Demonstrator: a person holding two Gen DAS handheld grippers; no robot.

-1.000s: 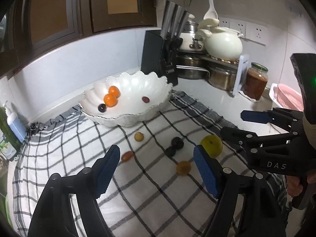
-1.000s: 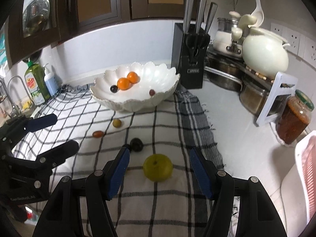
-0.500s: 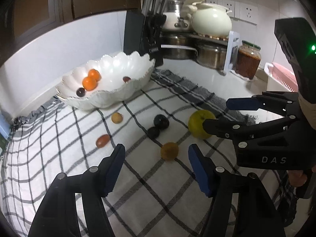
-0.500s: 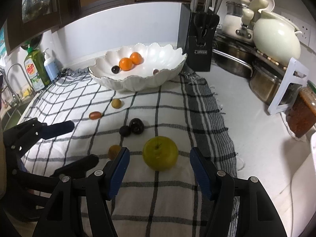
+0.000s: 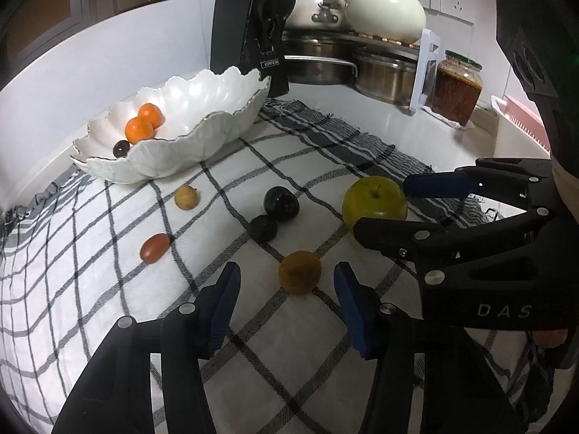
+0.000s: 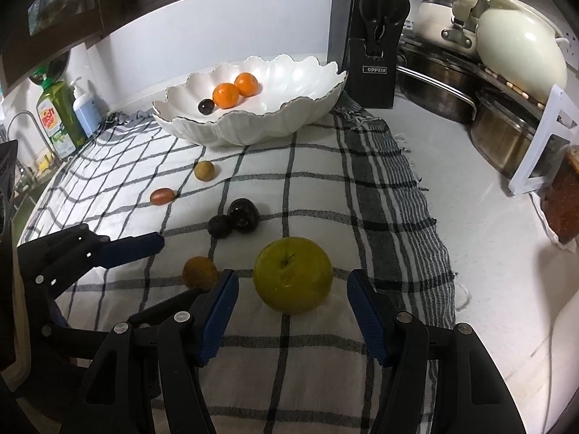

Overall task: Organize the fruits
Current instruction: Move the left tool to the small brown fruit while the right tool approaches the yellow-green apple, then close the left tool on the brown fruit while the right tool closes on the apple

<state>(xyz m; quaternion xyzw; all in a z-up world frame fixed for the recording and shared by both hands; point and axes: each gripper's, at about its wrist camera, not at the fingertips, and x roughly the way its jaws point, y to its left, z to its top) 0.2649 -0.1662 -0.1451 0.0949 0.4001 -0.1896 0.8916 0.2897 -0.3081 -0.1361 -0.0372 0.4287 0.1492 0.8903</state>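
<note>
Left hand-held gripper (image 5: 287,302) was wide open and held nothing; the brownish round fruit (image 5: 299,272) sat on the checked cloth (image 5: 108,307) just ahead of its blue pads (image 5: 224,298), lower centre of the left wrist view. Right hand-held gripper (image 6: 292,313) was likewise spread wide and empty, the yellow-green apple (image 6: 292,280) lying between and just beyond its fingertips, not touched. Two dark plums (image 6: 235,218) lay touching each other mid-frame. A small red oblong fruit (image 6: 162,196) and a small tan fruit (image 6: 205,171) lay further up-left. White scalloped bowl (image 6: 253,130), upper centre, held two oranges (image 6: 234,90) and a dark fruit (image 6: 205,106).
</note>
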